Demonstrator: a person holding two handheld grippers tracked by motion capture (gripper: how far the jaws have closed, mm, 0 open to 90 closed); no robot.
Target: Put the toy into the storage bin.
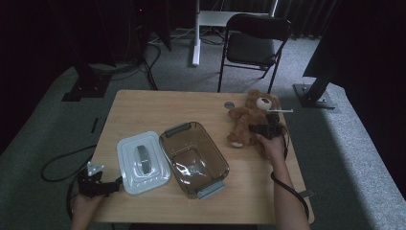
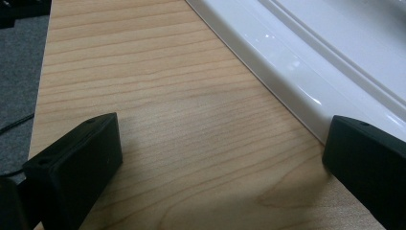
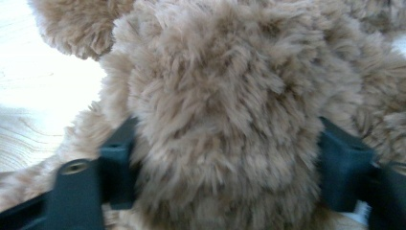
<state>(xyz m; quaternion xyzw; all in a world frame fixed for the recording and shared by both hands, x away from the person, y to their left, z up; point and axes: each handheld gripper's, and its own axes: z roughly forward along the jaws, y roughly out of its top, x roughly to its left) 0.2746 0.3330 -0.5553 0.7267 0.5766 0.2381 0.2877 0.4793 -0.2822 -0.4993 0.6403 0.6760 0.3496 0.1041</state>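
A brown teddy bear [image 1: 249,122] lies on the far right part of the wooden table [image 1: 143,110]. My right gripper [image 1: 265,128] is down on its belly, and in the right gripper view the two black jaws press into the fur of the bear [image 3: 225,96] from both sides. My left gripper [image 1: 112,184] rests at the table's near left corner, open, with bare wood between its fingers [image 2: 72,163]. The corner of a white lid [image 2: 306,62] lies just beside its right jaw.
A clear brown-tinted container [image 1: 210,139] with grey handles stands empty at the table's middle, with the white lid [image 1: 142,160] flat to its left. A small grey disc [image 1: 229,105] sits near the bear's head. A black chair [image 1: 253,43] stands beyond the table.
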